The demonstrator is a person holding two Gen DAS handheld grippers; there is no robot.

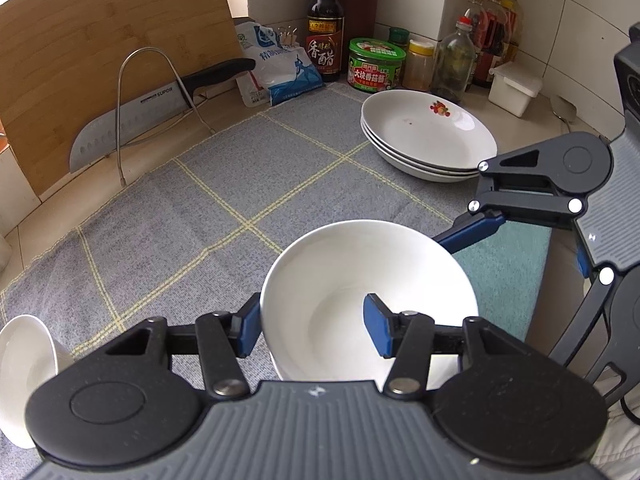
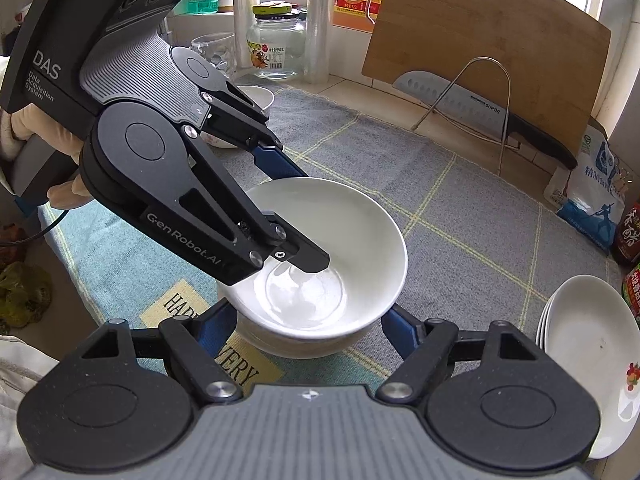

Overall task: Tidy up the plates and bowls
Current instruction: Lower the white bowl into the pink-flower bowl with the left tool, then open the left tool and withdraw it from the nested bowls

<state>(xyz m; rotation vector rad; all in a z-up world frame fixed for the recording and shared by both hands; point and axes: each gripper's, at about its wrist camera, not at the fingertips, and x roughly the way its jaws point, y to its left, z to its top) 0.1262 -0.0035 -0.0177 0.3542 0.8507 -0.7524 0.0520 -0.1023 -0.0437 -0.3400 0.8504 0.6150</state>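
Note:
A white bowl sits nested on another white bowl on the grey checked mat. My left gripper straddles its near rim, one finger inside and one outside, jaws open with a gap to the rim. My right gripper is open around the lower bowl from the other side. A stack of white plates with a red flower print lies beyond. Another white bowl lies at the mat's edge.
A knife rests in a wire rack against a bamboo cutting board. Vinegar bottle, salt bag, green tub and oil bottles line the wall. A glass jar stands by the window.

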